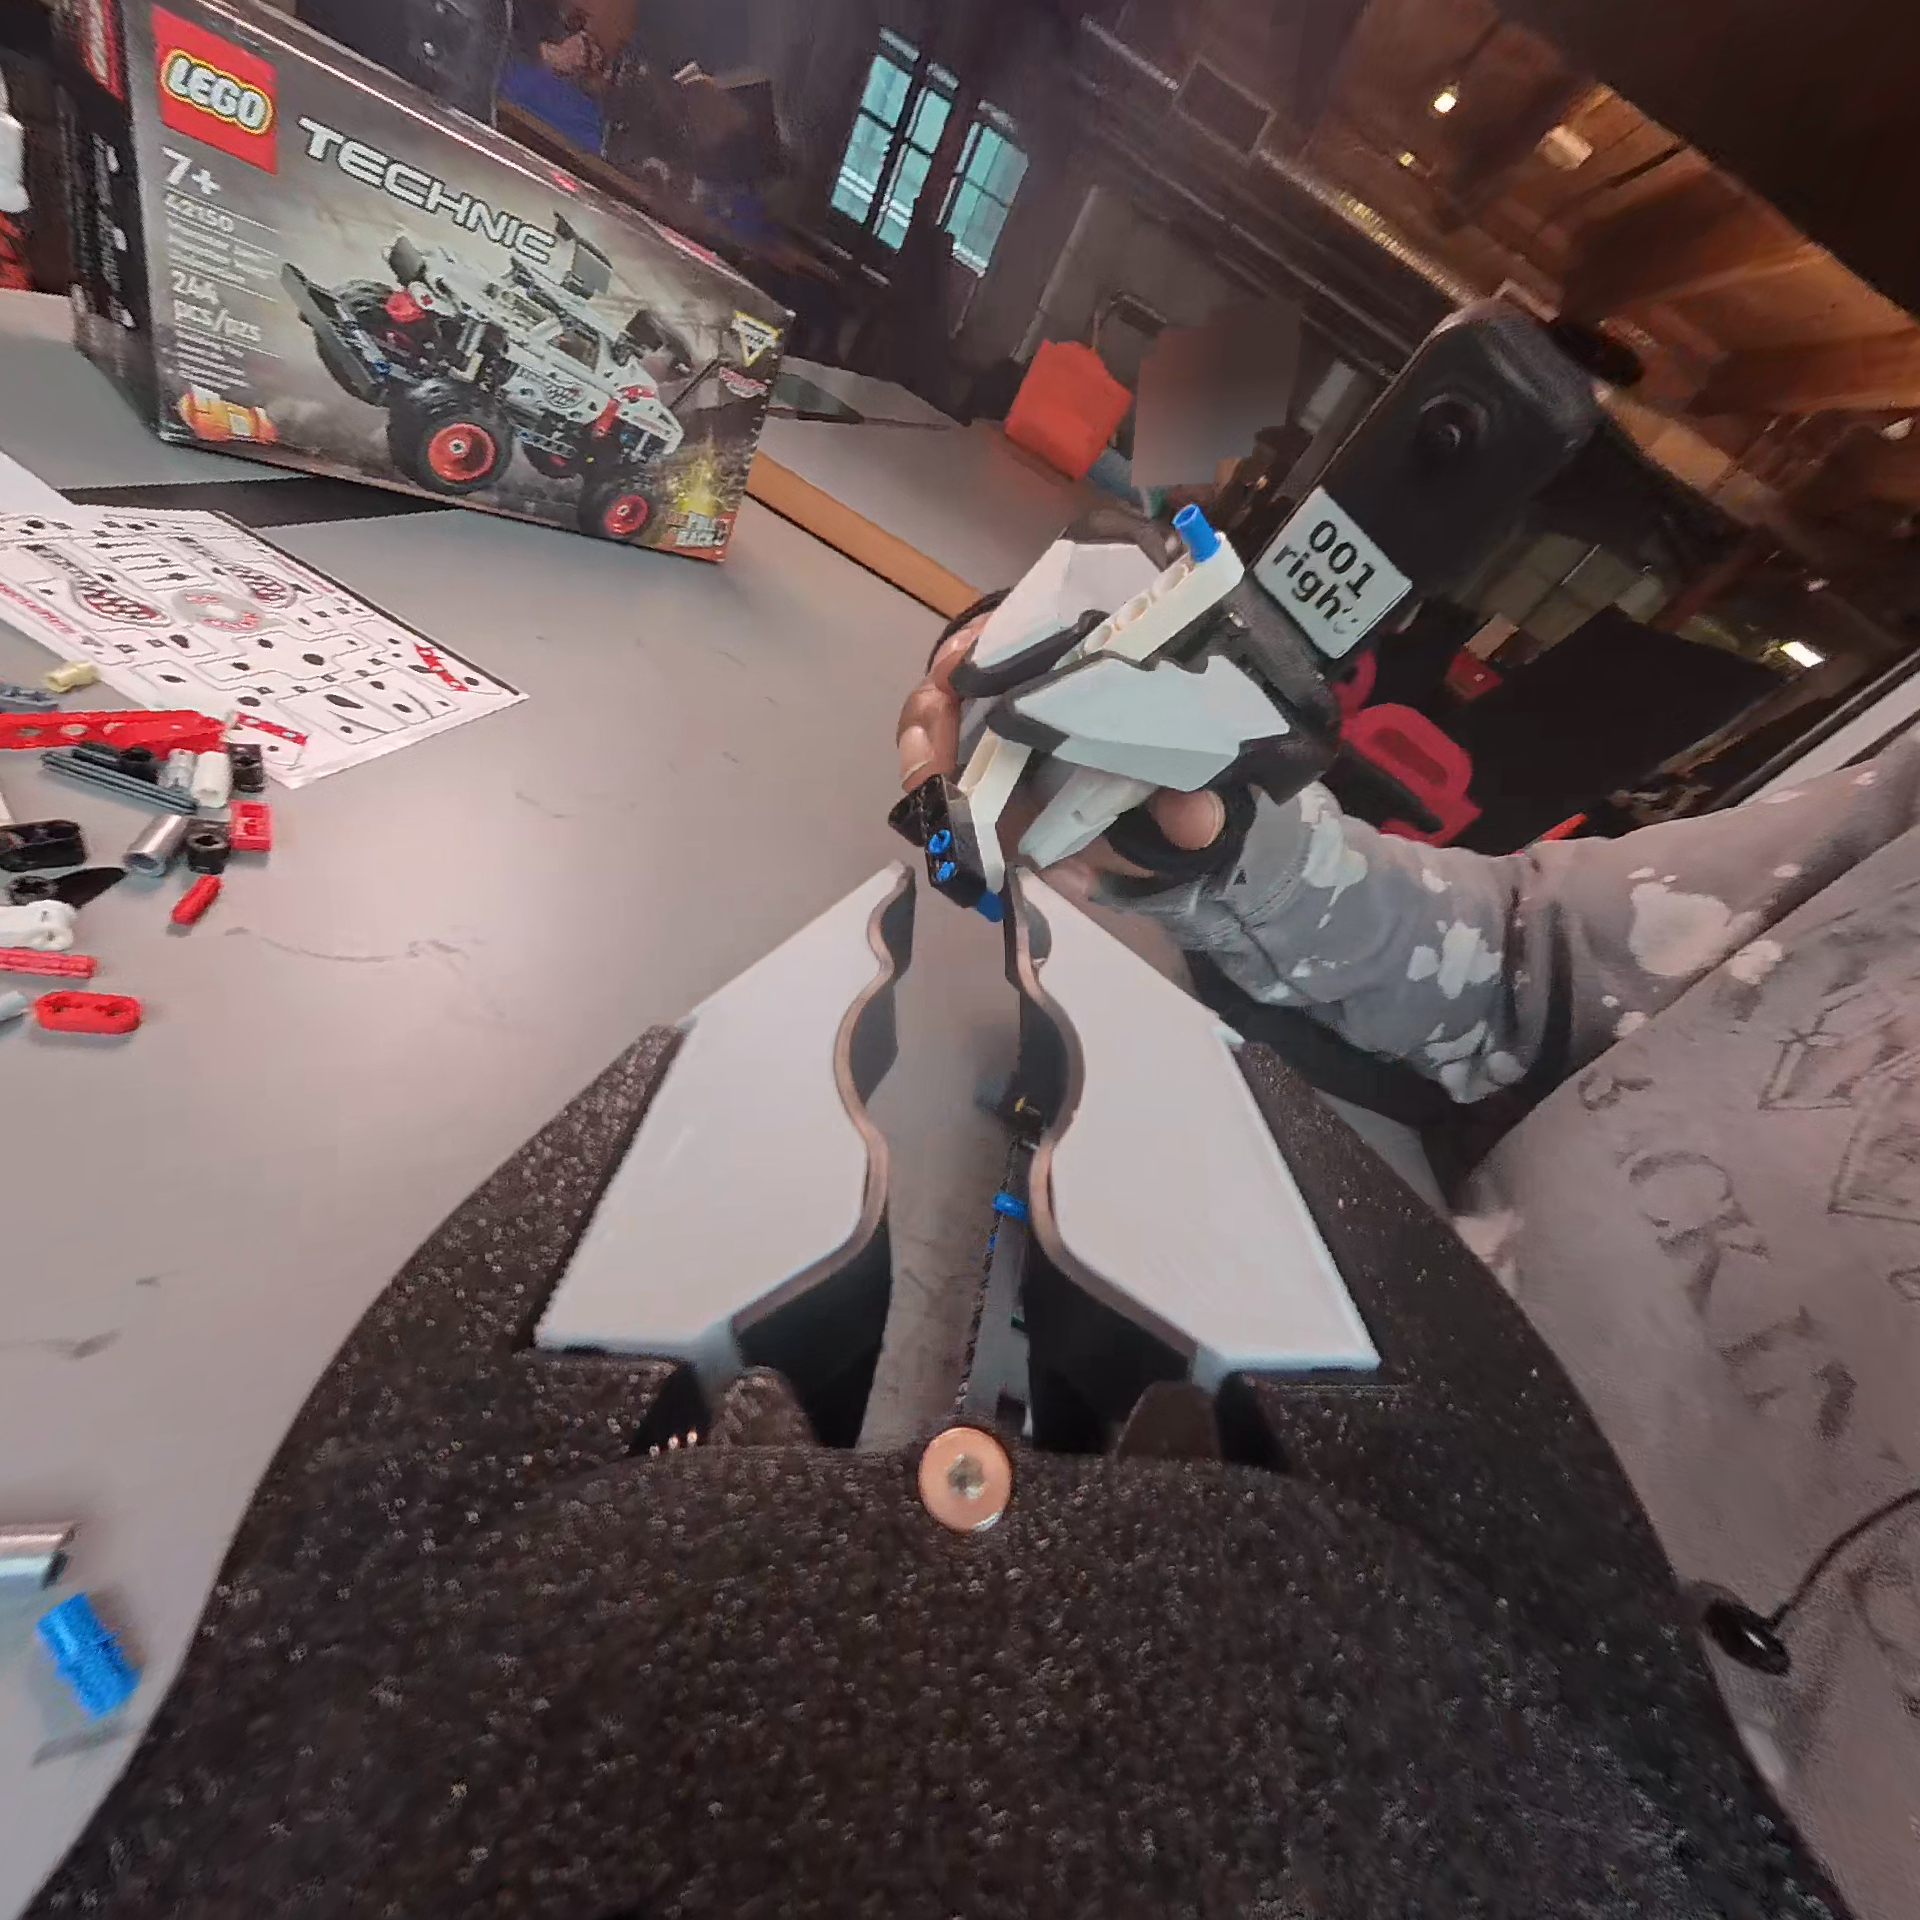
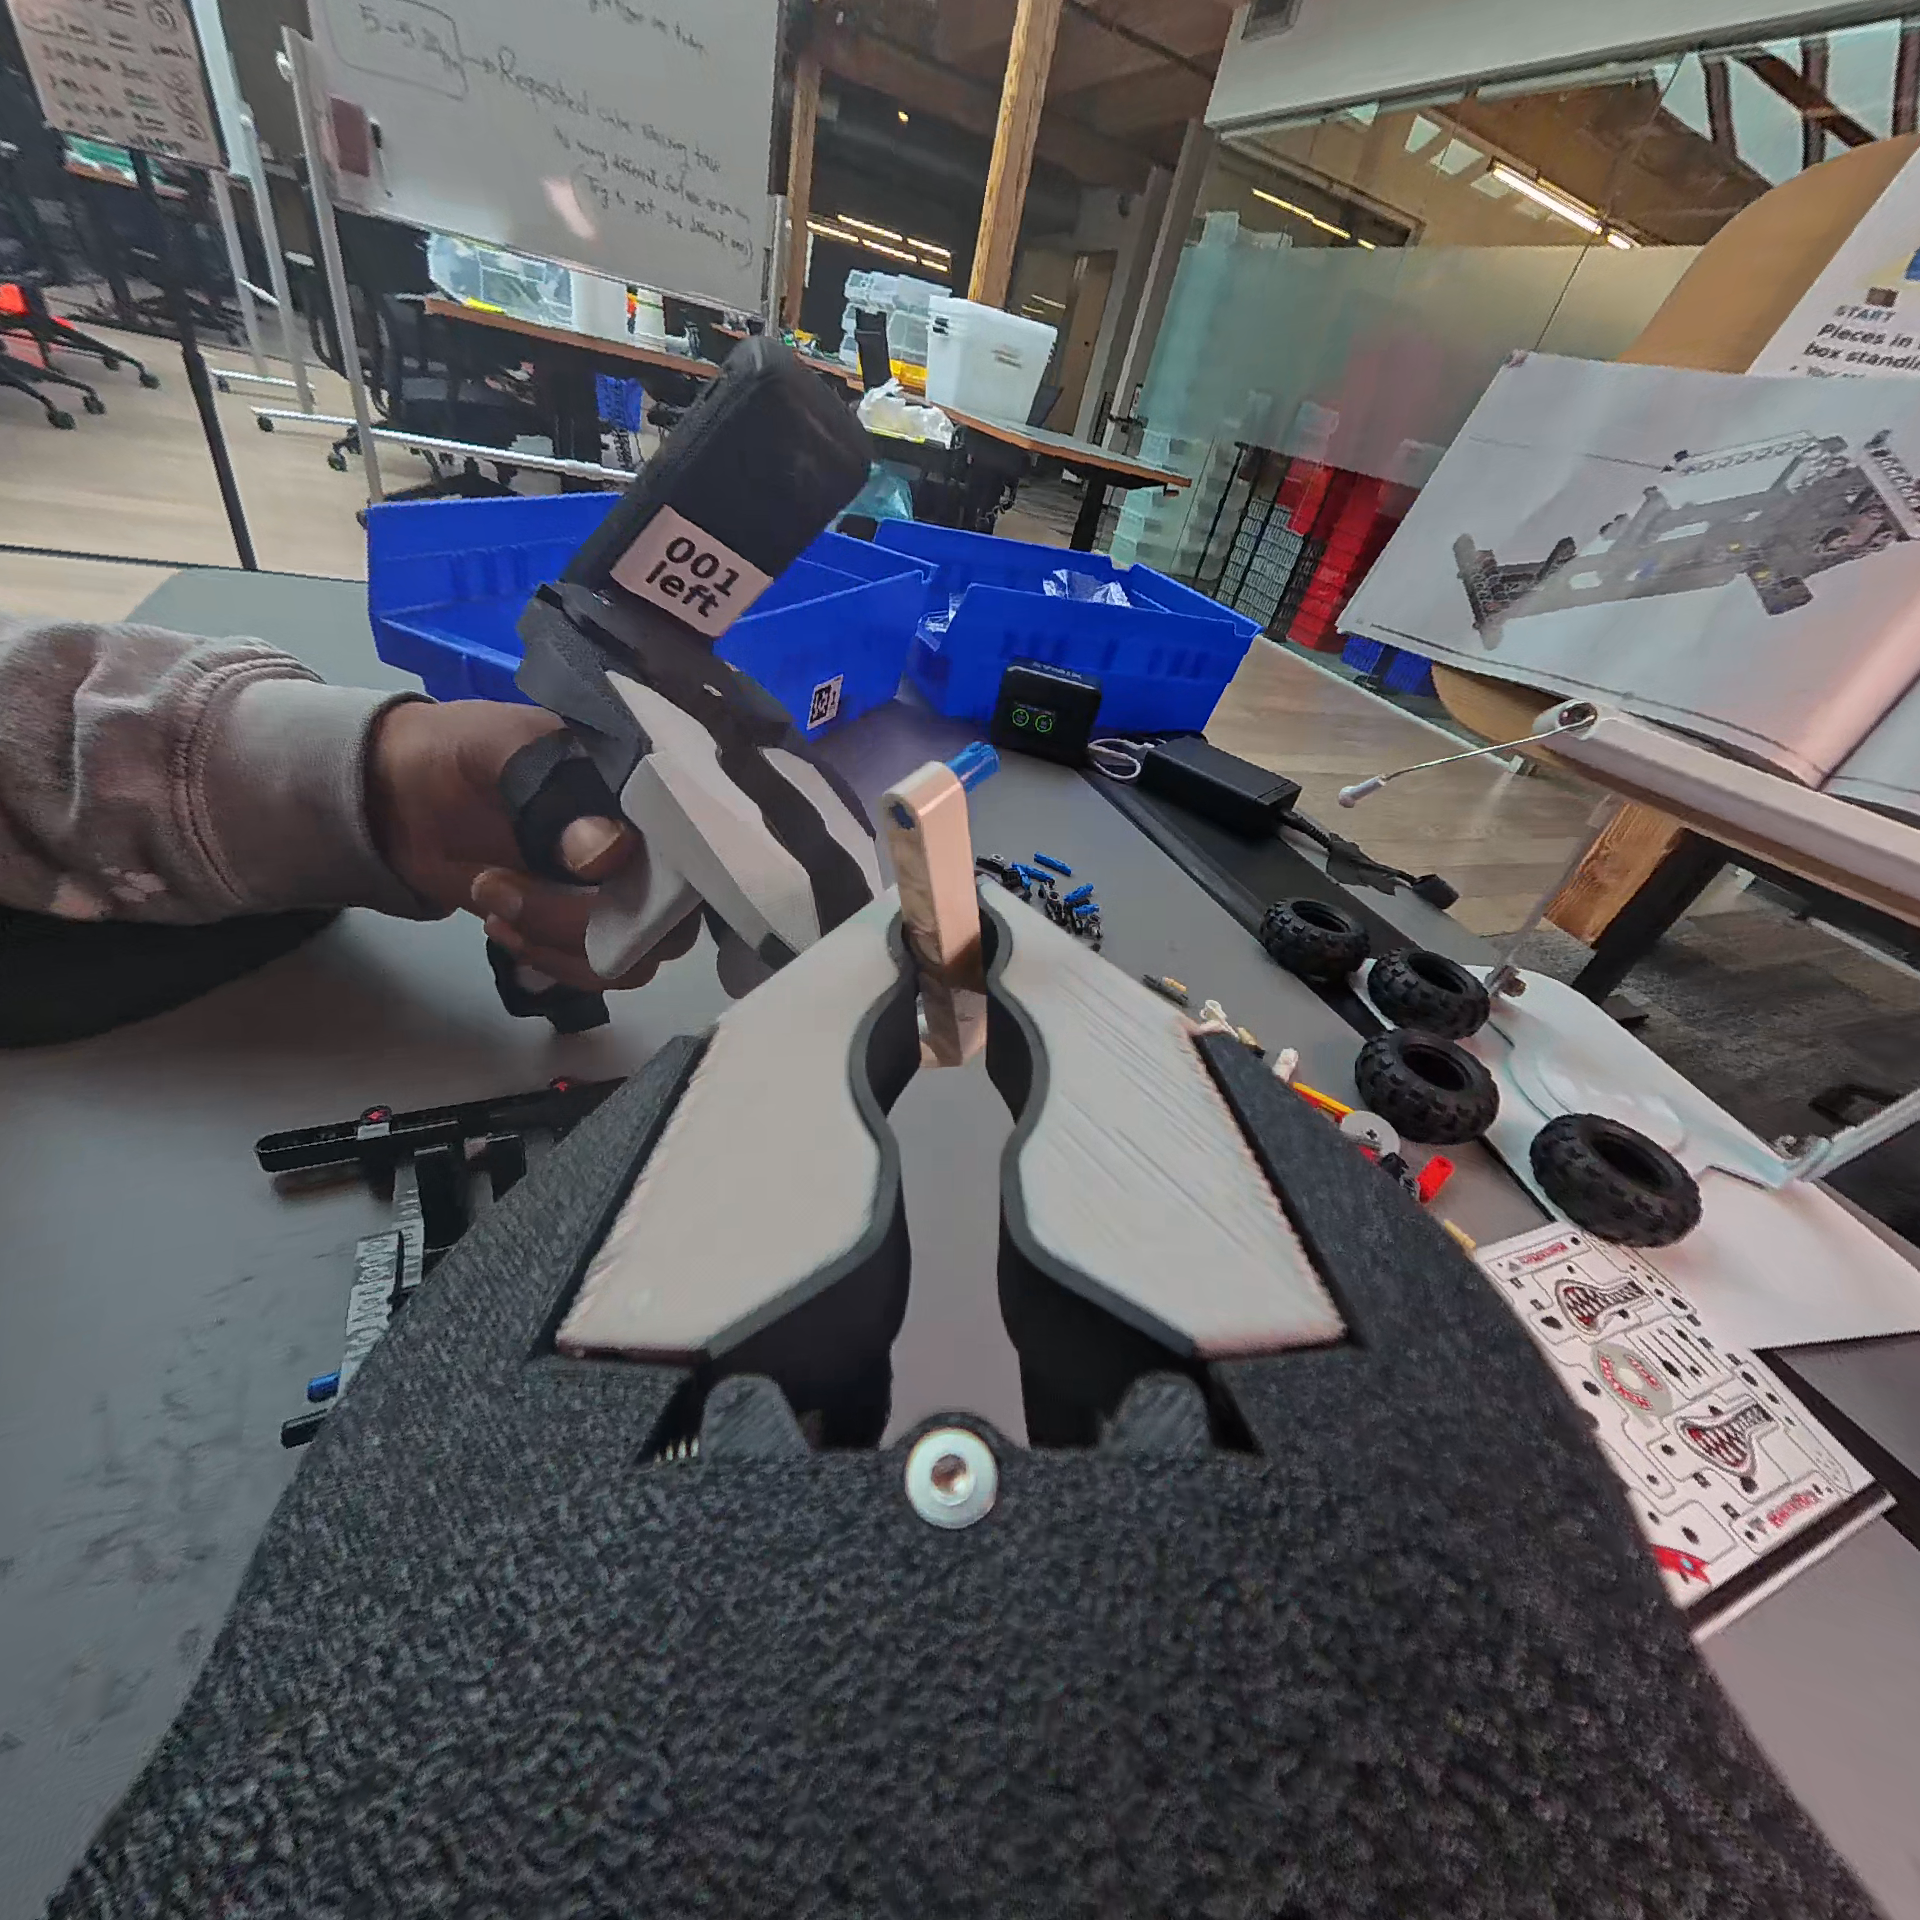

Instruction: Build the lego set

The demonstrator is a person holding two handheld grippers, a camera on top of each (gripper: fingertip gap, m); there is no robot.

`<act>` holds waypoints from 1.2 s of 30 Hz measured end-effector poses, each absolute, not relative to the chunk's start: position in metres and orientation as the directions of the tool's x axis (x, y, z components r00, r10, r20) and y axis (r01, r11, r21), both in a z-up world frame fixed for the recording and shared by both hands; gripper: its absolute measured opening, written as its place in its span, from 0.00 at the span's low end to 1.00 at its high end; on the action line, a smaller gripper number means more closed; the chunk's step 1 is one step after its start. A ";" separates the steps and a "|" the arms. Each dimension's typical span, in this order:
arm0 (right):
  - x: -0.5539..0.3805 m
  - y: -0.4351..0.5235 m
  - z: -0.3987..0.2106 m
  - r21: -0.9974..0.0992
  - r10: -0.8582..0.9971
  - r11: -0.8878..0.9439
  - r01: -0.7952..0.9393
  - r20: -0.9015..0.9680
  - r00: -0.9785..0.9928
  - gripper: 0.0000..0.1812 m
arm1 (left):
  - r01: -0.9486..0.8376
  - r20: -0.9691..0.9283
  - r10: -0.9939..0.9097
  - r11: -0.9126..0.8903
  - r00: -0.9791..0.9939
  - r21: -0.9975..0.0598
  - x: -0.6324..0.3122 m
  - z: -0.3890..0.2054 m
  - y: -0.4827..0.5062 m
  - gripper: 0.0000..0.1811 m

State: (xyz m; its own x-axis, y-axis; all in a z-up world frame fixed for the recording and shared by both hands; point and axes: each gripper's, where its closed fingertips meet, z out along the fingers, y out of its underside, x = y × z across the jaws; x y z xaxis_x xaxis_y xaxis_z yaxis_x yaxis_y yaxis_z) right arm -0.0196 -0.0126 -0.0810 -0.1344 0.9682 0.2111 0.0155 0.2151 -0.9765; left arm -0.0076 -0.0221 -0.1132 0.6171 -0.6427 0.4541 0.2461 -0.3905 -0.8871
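Bare grey tabletop (image 2: pixel 156 1299) lies open at the near left (only a black beam assembly (image 2: pixel 416 1143) intrudes); to the right, four tyres (image 2: pixel 1429 1086), scattered pins (image 2: pixel 1049 883) and sticker sheet (image 2: pixel 1683 1392) crowd passage.

Pale liftarm beam (image 2: pixel 932 894) stood upright, blue pin (image 2: pixel 968 764) at its top. Dark chassis frame (image 2: pixel 416 1153) lay flat on the grey table. Four knobbly black tyres (image 2: pixel 1429 1083) sat in a row; loose red, black and grey pieces (image 1: pixel 156 821) lay scattered.

Set box (image 1: pixel 416 312) behind sticker sheet (image 1: pixel 239 623), loose pieces (image 1: pixel 135 821) before sheet. Four tyres (image 2: pixel 1423 1081) in row right, bins (image 2: pixel 831 613) behind, instruction booklet (image 2: pixel 1662 561) far right.
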 end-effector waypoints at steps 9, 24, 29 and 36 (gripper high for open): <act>-0.022 -0.008 -0.104 -0.953 0.957 0.277 0.121 0.263 -0.120 0.02 | -0.108 0.085 -0.588 -0.286 0.804 -0.952 -0.010 -0.135 -0.017 0.08; -0.021 -0.013 -0.104 -0.928 0.939 0.337 0.158 0.320 -0.122 0.01 | -0.203 -0.019 -0.607 -0.235 0.795 -0.951 0.005 -0.139 -0.019 0.10; -0.022 -0.016 -0.102 -0.915 0.929 0.368 0.163 0.353 -0.116 0.01 | -0.180 0.019 -0.644 -0.241 0.765 -0.954 0.013 -0.137 -0.023 0.11; -0.023 -0.022 -0.098 -0.906 0.917 0.396 0.151 0.381 -0.117 0.00 | -0.128 0.091 -0.691 -0.259 0.717 -0.957 0.018 -0.133 -0.030 0.14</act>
